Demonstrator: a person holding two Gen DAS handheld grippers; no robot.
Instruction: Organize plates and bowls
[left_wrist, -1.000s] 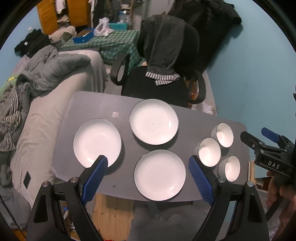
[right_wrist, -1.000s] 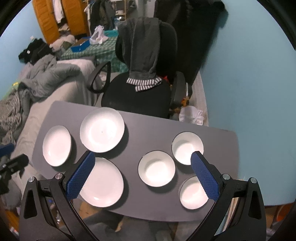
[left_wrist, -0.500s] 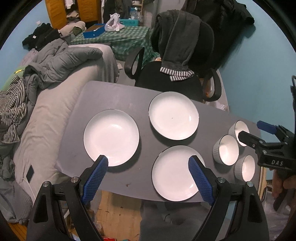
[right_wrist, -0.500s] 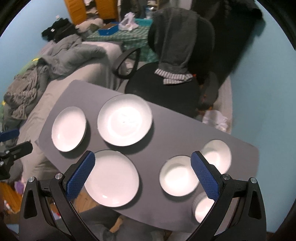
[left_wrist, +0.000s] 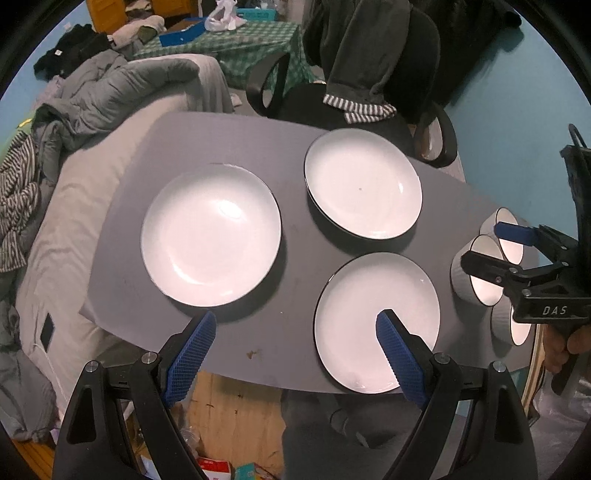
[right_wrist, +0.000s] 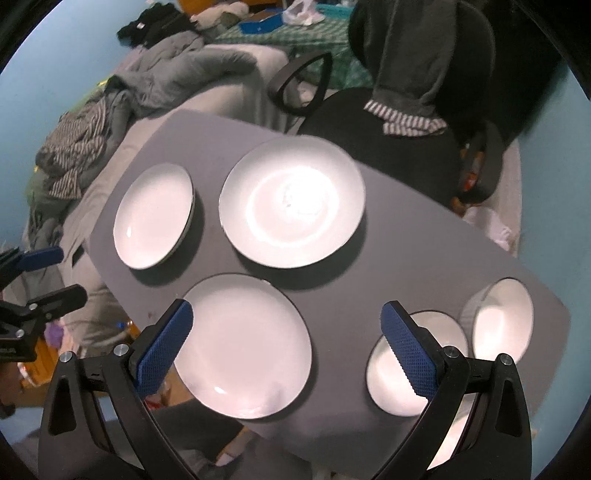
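Observation:
Three white plates lie on the grey table (left_wrist: 288, 155): a left plate (left_wrist: 210, 236), a far plate (left_wrist: 364, 182) and a near plate (left_wrist: 376, 321). Three white bowls cluster at the table's right end, the middle bowl (left_wrist: 484, 273) partly behind my right gripper (left_wrist: 482, 245). My left gripper (left_wrist: 295, 317) hangs open above the front edge, its right pad over the near plate. In the right wrist view my right gripper (right_wrist: 287, 306) is open above the near plate (right_wrist: 242, 347) and a bowl (right_wrist: 413, 363). The left gripper (right_wrist: 73, 272) shows at the left edge.
A black office chair (left_wrist: 332, 107) draped with dark clothing stands behind the table. A bed with a grey duvet (left_wrist: 122, 85) and striped clothes runs along the left. A blue wall (left_wrist: 517, 110) is on the right. A hand (left_wrist: 576, 343) holds the right gripper.
Both grippers have come closer to the table, so plates and bowls look larger. The right gripper has shifted left, over the near plate. Both stay open and nothing has been picked up.

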